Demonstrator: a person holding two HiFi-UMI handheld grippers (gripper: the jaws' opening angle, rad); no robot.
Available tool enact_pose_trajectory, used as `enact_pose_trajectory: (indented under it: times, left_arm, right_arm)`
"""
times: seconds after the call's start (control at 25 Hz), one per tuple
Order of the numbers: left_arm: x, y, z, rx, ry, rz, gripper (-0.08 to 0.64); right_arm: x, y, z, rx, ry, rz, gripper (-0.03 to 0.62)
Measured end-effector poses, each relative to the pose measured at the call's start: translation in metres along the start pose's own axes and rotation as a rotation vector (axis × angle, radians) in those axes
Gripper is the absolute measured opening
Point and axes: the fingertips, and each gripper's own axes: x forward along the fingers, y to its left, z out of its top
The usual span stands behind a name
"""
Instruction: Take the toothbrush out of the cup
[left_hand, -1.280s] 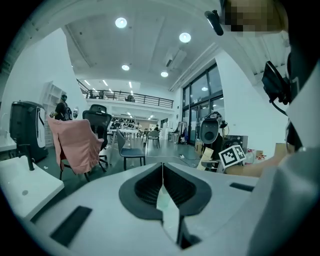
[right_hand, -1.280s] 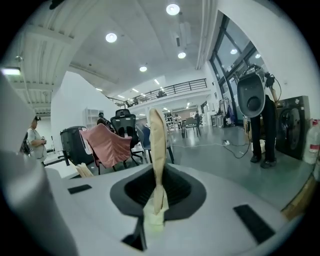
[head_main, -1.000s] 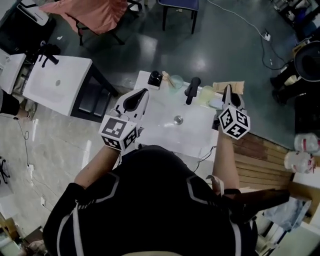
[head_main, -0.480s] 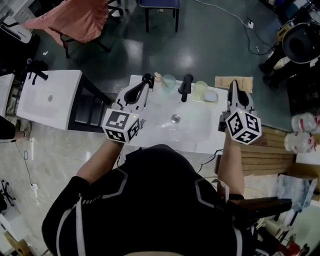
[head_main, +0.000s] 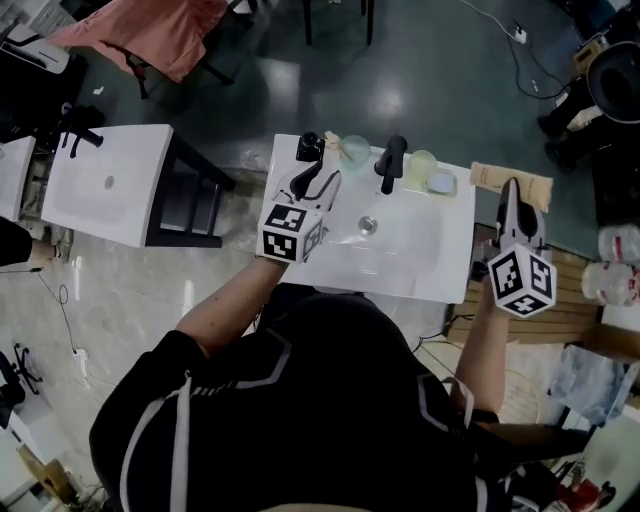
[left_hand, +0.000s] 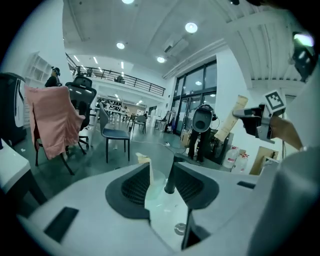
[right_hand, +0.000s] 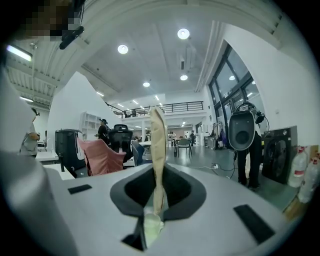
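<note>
Now, sink: white, is carrying along its back a dark bottle, a clear cup, a black faucet, a yellowish cup and a small dish
cup: is sitting upright on the back ledge, between the dark bottle and the black faucet
toothbrush: is standing in the cup, its tan top leaning out over the rim on the side away from the faucet
left gripper: is hovering over the rear left of the sink and pointing at the cup, near it; its jaws have just been opening and are standing wide apart, the pads pressing on nothing
gap of the left jaws: is showing the cup with the toothbrush and the black faucet beyond it
right gripper: is being held out past the right edge of the sink, well apart from the cup; its jaws are standing nearly together and are clamping a tan flat strip
tan flat strip: is rising upright from between the right pads, with something pale green at its foot; what it is cannot be told
person: is bending over the sink in a dark top, one gripper in each hand
</note>
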Motion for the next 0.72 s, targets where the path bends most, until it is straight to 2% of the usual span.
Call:
enact_pose_trajectory:
  times: [0.16,0.36,0.56,0.72]
  left_arm:
    - [0.030,0.012,-0.022,-0.028,0.030,0.046,0.138]
    - [0.061,0.021,-0.035,-0.088,0.019,0.069,0.140]
    - [0.081,0.025,-0.052,-0.100,0.028,0.120,0.153]
    - [0.095,0.031,-0.054,-0.103,0.021,0.131,0.153]
  right_arm:
    - [-0.006,-0.005,-0.008,-0.005,0.024,-0.019,0.038]
    - [-0.015,-0.007,-0.011,-0.026,0.042,-0.043,0.038]
    - [-0.030,-0.018,-0.009,-0.051,0.043,-0.084,0.038]
    - [-0.039,-0.020,-0.012,-0.058,0.047,-0.100,0.038]
